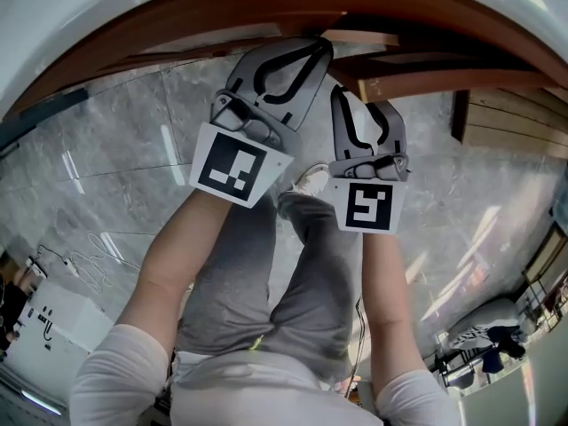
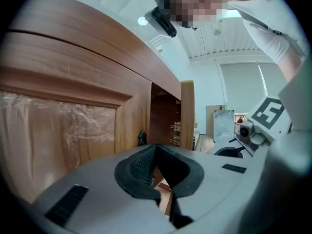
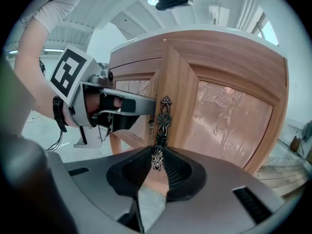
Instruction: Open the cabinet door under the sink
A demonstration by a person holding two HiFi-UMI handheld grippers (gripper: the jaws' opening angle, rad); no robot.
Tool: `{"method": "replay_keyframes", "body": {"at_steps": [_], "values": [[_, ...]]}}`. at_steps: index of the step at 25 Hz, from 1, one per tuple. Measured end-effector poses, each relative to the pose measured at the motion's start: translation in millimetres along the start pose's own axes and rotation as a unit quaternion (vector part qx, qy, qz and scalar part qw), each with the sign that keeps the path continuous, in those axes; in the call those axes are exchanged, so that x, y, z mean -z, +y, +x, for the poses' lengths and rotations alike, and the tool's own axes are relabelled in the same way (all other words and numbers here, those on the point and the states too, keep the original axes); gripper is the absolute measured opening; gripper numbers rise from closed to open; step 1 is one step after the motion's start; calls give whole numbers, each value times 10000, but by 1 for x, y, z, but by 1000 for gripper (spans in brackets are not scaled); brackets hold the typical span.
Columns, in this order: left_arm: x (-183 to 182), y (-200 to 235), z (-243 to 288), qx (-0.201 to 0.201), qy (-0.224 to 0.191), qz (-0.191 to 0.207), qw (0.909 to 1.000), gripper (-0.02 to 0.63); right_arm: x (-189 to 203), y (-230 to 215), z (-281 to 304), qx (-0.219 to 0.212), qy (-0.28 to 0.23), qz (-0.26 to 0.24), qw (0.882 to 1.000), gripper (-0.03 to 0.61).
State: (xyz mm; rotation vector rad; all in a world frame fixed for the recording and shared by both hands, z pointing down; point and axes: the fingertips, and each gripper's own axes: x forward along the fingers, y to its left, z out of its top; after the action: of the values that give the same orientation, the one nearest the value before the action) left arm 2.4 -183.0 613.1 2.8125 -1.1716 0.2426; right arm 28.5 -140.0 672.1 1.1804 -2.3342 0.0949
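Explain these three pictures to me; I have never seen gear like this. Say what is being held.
There is no robot: a person holds a two-jaw gripper in each hand. The head view comes from a camera on the person's head, looking down past grey trousers to the marble floor. The other two pictures come from cameras riding on each gripper, looking along its jaws. The right gripper is clamped on the ornate metal handle of a wooden cabinet door, which stands ajar. The left gripper has its tips together, holding nothing. The black-and-white marker cubes belong to the grippers.
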Motion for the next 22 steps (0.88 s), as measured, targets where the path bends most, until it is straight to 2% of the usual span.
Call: {"method": "replay_keyframes", "body": {"at_steps": [4, 8, 22], "values": [[-1, -11, 8, 174, 3, 102, 9998, 6, 3, -1, -4, -63, 32, 28, 10000, 92], [0, -14, 13, 220, -45, -109, 9997, 6, 4, -2, -8, -88, 12, 59, 9999, 92], [1, -54, 13, 785, 195, 211, 9965, 5, 20, -5, -38, -108, 126, 229, 9996, 94]]}}
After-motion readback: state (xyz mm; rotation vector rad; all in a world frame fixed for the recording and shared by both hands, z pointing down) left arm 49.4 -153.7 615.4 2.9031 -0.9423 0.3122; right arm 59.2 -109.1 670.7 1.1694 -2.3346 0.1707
